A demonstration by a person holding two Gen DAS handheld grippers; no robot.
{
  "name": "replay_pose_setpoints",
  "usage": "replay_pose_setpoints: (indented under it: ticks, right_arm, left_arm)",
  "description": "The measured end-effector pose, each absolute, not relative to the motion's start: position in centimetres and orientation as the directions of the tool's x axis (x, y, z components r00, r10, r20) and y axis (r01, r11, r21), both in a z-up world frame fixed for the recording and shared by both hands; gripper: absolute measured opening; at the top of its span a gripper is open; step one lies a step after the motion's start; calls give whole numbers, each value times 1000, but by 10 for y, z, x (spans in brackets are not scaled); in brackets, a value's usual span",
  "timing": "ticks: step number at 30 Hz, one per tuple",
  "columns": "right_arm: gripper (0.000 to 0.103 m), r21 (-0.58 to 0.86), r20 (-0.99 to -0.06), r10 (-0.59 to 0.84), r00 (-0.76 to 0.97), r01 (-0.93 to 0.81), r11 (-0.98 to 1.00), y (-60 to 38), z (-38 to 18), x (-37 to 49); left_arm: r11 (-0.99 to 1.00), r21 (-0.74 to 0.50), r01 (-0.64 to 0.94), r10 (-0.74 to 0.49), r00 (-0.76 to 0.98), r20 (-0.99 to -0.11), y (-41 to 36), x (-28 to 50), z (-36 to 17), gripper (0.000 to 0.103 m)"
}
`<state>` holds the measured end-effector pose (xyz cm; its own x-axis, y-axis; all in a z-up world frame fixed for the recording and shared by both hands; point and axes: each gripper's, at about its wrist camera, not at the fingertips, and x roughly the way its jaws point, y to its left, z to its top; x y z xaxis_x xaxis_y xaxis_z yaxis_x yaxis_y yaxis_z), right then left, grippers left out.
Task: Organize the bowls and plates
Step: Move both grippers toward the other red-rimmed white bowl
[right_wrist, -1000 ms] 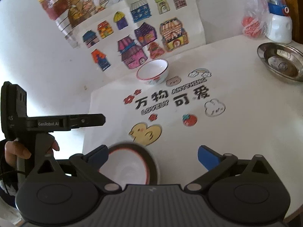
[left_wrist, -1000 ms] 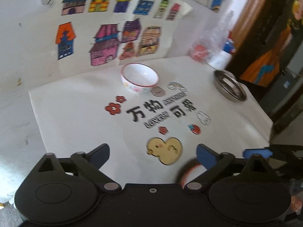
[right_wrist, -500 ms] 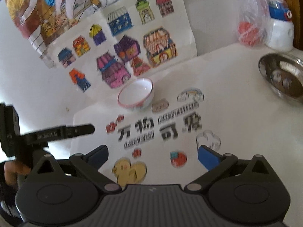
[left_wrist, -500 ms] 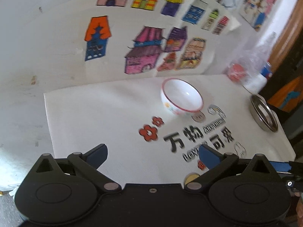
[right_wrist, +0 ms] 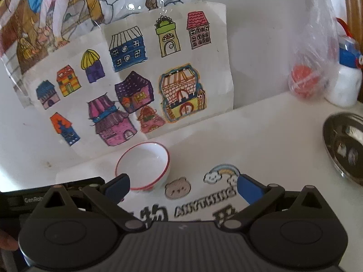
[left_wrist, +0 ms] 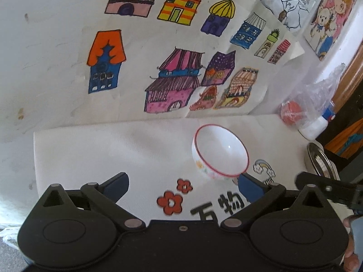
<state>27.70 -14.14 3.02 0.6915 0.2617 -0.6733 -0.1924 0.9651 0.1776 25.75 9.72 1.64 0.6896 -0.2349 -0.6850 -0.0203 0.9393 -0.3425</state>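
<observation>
Both grippers hang over the table with their blue-tipped fingers spread wide and nothing between them. From the left wrist view, the left gripper [left_wrist: 182, 181] faces the white mat [left_wrist: 90, 149], and the white bowl [left_wrist: 221, 151] with its thin red rim sits upright ahead and toward the right finger; the bowl's near wall appears just above that finger's tip [left_wrist: 246, 182], though whether they touch cannot be told. Red flower prints [left_wrist: 173, 196] on the mat lie between the fingers, nearer than the bowl.

From the right wrist view, the right gripper [right_wrist: 182, 184] looks at the same white bowl [right_wrist: 143, 165] from the other side: here it stands ahead and toward the left finger, its near rim just above that fingertip [right_wrist: 120, 184]. A bear sticker [right_wrist: 178, 187] and a rainbow cloud print [right_wrist: 222, 173] lie between the fingers, beside the bowl. The body of the left gripper shows at the lower left edge of this view.

Well off to the right, near the table edge, rests a steel bowl [right_wrist: 346, 146], apart from the white one. Behind it stand a clear plastic bag [right_wrist: 314, 52] and a white bottle [right_wrist: 346, 83]. Coloured house drawings [right_wrist: 136, 86] lean against the wall behind the bowl.
</observation>
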Motion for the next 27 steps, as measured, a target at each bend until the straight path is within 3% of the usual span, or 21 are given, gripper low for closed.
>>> replay_pose_setpoints:
  ticks: [3,7,20,27]
  right_arm:
    - [101,160,-670,246,700,-188,969,-134,25,287]
    - [91,126,-669,211,712,-171,977,-124,17,298]
    - [81,152,-711,229,665,-172,973,-110,-4,323]
    - [65,184,-705,260,660,-183,966,-108,-6,325]
  left_arm:
    - [945,-325,-37,-205,705,-678,95,265,14,102]
    - [947,-314,-63,-177,714,-678,96,277,9,102]
    - [964,-256,-68,-134,708,-694,89,297,-10,102]
    - [969,-241,-61,-127,712,-690,87,301,-13,102]
